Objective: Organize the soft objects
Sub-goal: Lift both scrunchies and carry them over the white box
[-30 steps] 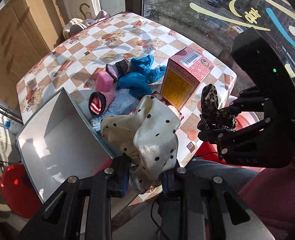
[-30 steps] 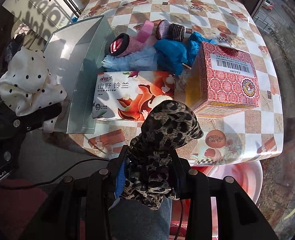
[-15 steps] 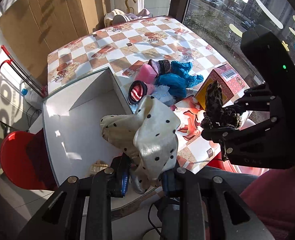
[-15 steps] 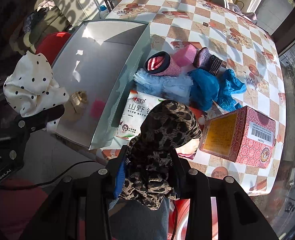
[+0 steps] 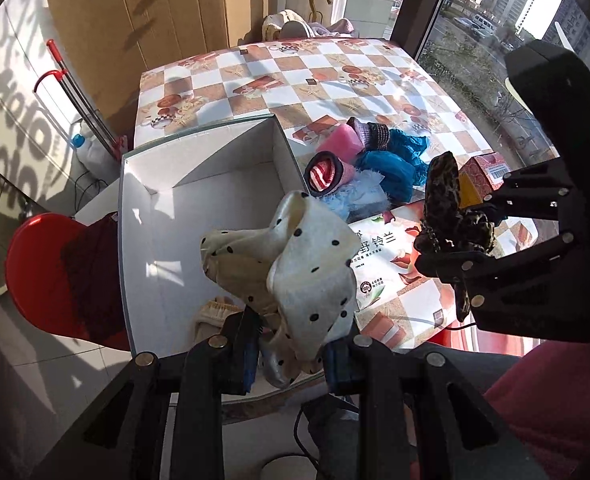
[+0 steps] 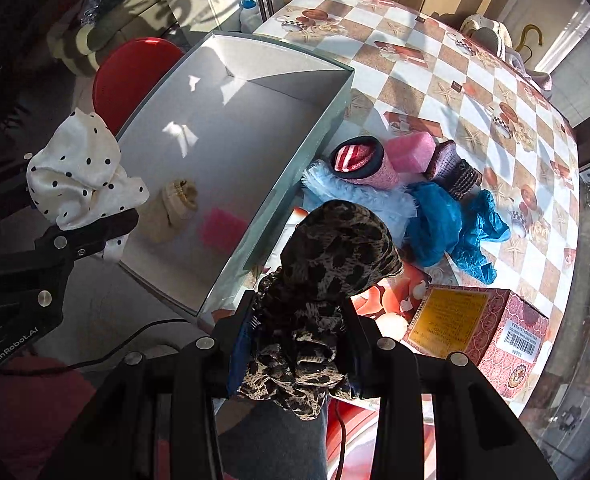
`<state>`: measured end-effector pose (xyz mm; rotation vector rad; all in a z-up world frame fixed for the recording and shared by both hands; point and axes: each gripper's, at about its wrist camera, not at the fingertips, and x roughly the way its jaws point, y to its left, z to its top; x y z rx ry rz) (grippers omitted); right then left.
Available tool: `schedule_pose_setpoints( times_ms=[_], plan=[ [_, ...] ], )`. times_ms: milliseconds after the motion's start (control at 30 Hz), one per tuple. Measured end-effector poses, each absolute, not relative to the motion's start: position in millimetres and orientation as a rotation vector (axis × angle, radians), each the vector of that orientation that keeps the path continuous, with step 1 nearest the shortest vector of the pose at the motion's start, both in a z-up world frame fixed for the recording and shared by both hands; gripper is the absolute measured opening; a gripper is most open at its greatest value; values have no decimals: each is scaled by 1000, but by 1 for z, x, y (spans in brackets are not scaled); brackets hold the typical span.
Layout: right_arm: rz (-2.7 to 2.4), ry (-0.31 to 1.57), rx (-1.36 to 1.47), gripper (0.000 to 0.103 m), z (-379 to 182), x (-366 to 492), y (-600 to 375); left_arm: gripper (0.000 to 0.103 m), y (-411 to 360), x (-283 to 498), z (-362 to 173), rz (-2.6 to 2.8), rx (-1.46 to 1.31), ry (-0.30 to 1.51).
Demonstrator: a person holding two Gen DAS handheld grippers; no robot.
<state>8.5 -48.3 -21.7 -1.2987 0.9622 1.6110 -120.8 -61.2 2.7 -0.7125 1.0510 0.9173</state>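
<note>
1. Polka-dot cloth [image 5: 295, 264] — one. Cream-white with black dots, crumpled and bunched, no clear long axis; it rises from the left gripper [image 5: 291, 356], whose jaws are clamped on its lower folds, and hangs above the near end of the white box [image 5: 167, 240].
2. Leopard-print cloth [image 6: 327, 272] — one. Brown-and-black mottled, bunched into a rounded top with ruffled folds below; long axis runs up and away from the right gripper [image 6: 301, 354], whose jaws are pinched on it. It is held over the table's near edge, just beside the box's right wall.
3. White box — one, open-topped, long axis running away from the person. Inside near its near end: one beige knitted piece [image 6: 173, 208] and one pink block [image 6: 223, 228], close together.
4. Loose pile right of the box — one striped sock roll [image 6: 359, 160], one pink sponge [image 6: 413, 150], one pale-blue fluffy cloth [image 6: 359, 196], one blue cloth [image 6: 451, 224], one dark knitted piece [image 6: 455, 168].
5. Tissue pack [image 5: 387, 264] — one, flat, near the table's near edge.
6. Red carton [image 6: 483, 328] — one, barcode label showing.
7. Checked table [image 5: 295, 76] — one.
</note>
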Motion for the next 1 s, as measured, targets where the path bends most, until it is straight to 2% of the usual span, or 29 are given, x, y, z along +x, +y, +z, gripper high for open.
schedule_pose_setpoints(
  times_ms=[1000],
  plan=[
    [1740, 853, -1406, 39, -16, -16, -30, 29, -63, -143, 3, 1079, -822, 1005]
  ],
)
